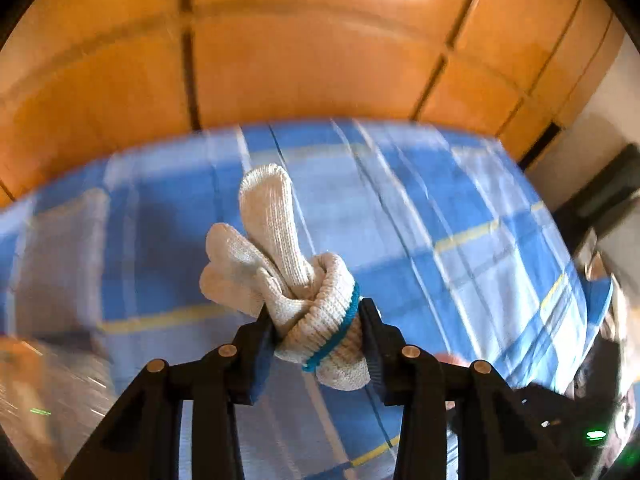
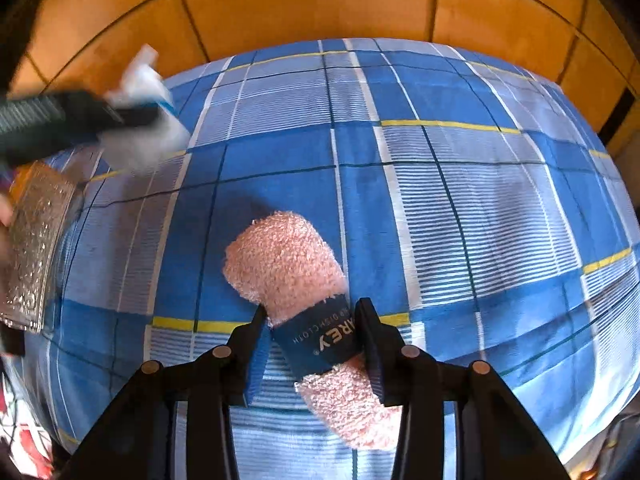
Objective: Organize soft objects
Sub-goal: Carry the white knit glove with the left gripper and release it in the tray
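Left gripper (image 1: 318, 336) clamps the bundled white knit glove (image 1: 288, 280) at its blue-banded cuff, raised over the blue plaid bedsheet (image 1: 440, 208); right gripper (image 2: 312, 334) clamps the rolled pink dish cloth (image 2: 296, 280) at its dark label, between both fingers.

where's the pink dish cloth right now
In the right wrist view, the rolled pink dish cloth sits clamped in the right gripper, over the blue plaid sheet.
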